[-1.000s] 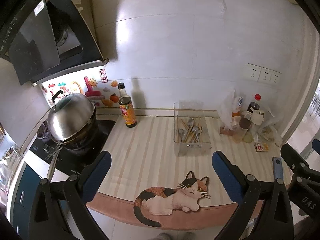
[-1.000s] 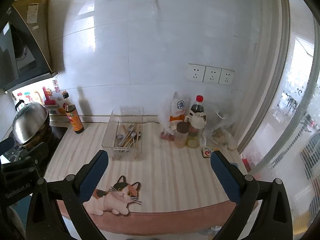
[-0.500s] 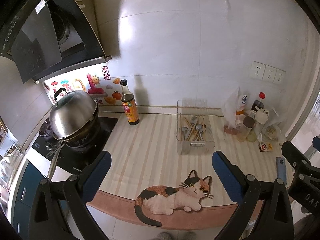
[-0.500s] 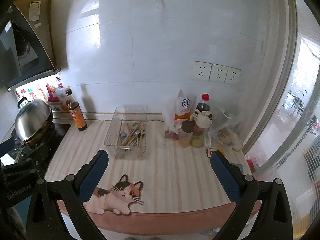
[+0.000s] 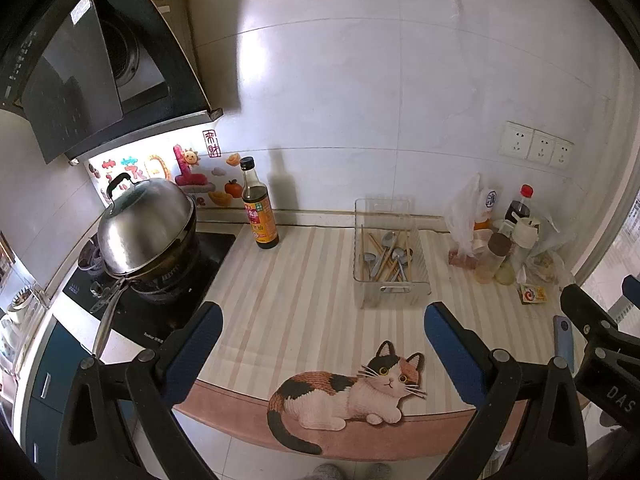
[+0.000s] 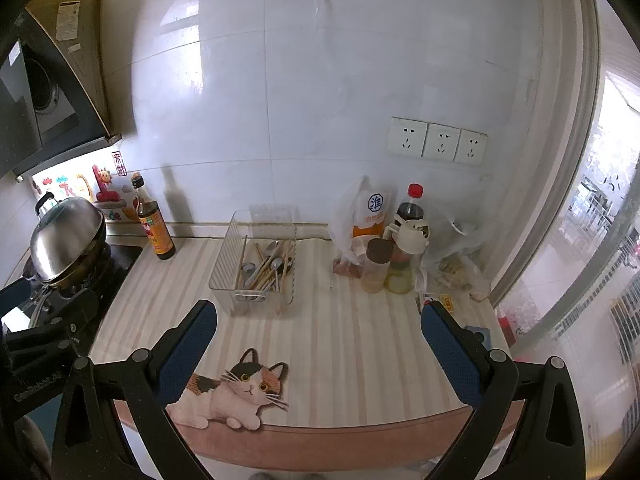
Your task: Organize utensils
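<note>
A clear plastic bin (image 5: 420,280) stands on the striped counter mat near the wall, holding several metal spoons (image 5: 398,256) and wooden chopsticks (image 5: 378,246) mixed together. It also shows in the right wrist view (image 6: 224,276). My left gripper (image 5: 322,340) is open and empty, held back from the counter's front edge. My right gripper (image 6: 318,340) is open and empty too, also in front of the counter. The right gripper's body shows at the right edge of the left wrist view.
A soy sauce bottle (image 5: 258,210) stands left of the bin. A lidded wok (image 5: 146,232) sits on the cooktop at left. Bottles, a jar and plastic bags (image 6: 390,248) crowd the right of the counter. A cat picture (image 5: 348,396) marks the mat's front edge.
Both grippers have tilted down a little and drawn slightly nearer the counter. The bin and its utensils have not moved.
</note>
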A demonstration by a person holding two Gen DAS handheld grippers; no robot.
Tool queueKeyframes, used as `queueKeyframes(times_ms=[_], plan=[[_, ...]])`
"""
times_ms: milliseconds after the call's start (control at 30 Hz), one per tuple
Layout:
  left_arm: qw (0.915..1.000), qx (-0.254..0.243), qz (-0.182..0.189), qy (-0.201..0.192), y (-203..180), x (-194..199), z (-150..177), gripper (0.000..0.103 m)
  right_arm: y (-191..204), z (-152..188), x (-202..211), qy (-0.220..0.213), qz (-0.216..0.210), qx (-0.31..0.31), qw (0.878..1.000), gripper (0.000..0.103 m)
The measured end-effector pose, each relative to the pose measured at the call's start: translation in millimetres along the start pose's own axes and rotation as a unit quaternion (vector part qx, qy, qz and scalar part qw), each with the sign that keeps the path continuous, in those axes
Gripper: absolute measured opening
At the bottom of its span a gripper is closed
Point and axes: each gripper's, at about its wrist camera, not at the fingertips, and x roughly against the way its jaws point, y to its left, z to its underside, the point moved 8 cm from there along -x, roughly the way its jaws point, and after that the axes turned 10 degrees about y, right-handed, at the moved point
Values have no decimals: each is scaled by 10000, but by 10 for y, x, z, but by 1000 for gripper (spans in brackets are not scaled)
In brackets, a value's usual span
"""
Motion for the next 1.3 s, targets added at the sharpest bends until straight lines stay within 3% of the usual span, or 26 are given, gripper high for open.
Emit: queueKeyframes(times_ms=[1300], plan=[[10000, -36, 44, 17, -58, -149, -81, 103, 0, -48, -175, 86, -1, 93, 9999, 103]])
